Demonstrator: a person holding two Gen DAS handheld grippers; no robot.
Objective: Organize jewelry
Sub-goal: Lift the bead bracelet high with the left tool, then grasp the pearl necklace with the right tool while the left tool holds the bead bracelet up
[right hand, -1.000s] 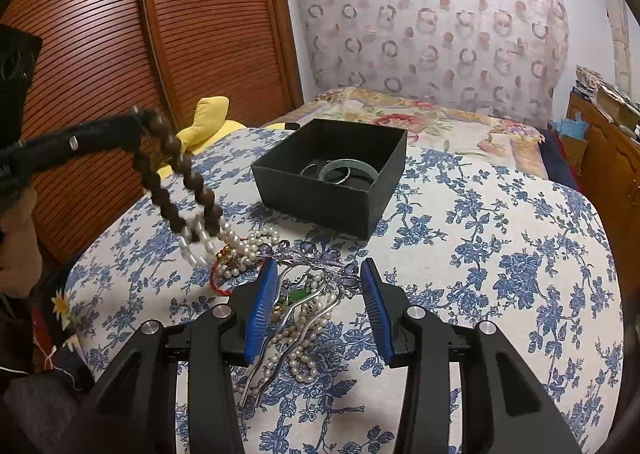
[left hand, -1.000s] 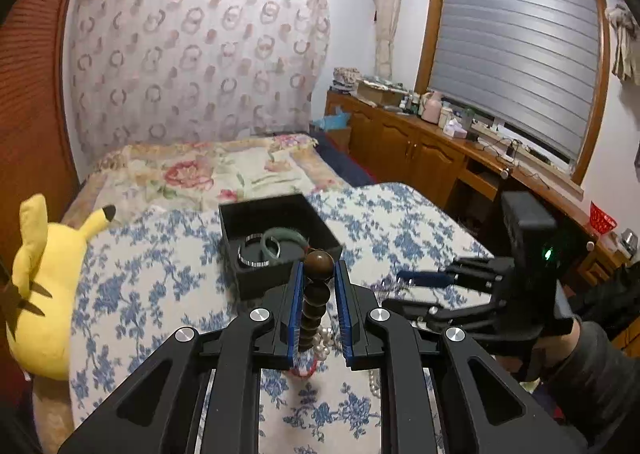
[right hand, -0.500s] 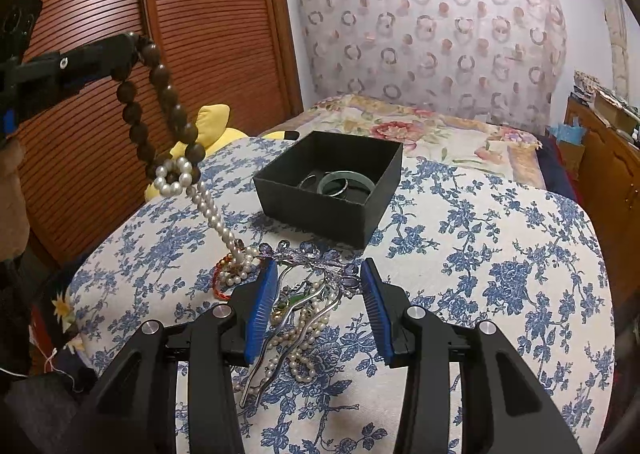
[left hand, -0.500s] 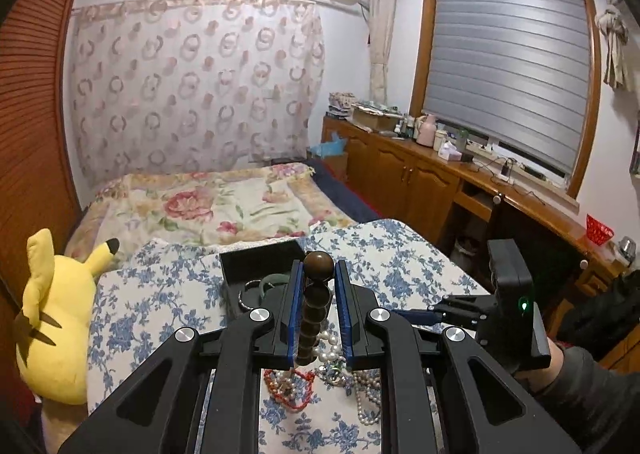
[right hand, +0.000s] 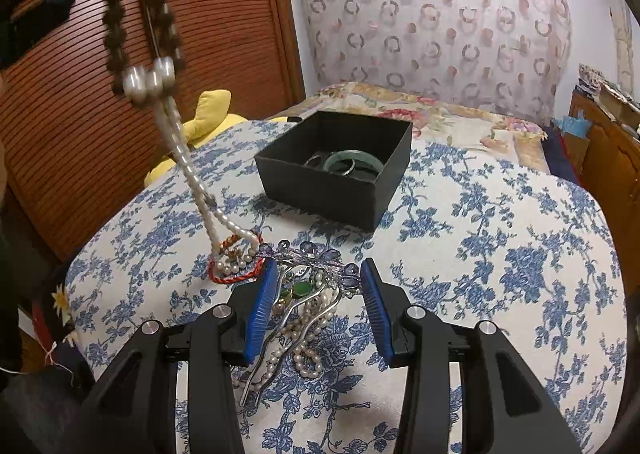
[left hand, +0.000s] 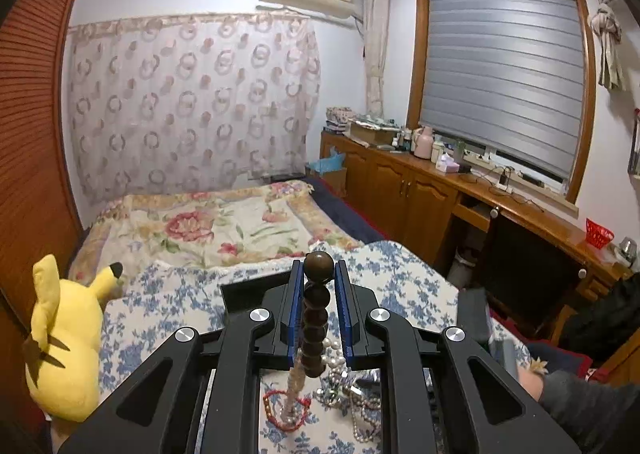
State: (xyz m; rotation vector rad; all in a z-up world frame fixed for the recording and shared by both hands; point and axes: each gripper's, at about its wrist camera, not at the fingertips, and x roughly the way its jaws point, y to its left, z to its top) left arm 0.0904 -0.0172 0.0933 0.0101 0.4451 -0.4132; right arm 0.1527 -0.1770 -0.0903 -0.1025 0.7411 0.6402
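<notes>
My left gripper [left hand: 318, 278] is shut on a string of dark brown wooden beads [left hand: 314, 318], held high over the table. In the right wrist view those wooden beads [right hand: 114, 20] hang at the upper left, and a pearl strand [right hand: 188, 170] caught on them trails down to a red cord bracelet [right hand: 234, 268]. My right gripper [right hand: 318, 296] stands open just above a jewelry pile [right hand: 302, 306] of pearls, a purple flower hairpin and a green stone. Behind the pile sits a black box [right hand: 334, 178] holding a green bangle [right hand: 352, 166] and silver rings.
The table wears a blue-flowered cloth [right hand: 500, 254]. A yellow plush toy [left hand: 64, 338] sits at its left edge by a wooden slatted door [right hand: 224, 34]. A bed [left hand: 216, 222] lies behind the table. Wooden cabinets [left hand: 420, 190] run along the right wall.
My left gripper has risen with the wooden beads, pulling the pearl strand up and taut from the pile. The right gripper has stayed put, still open.
</notes>
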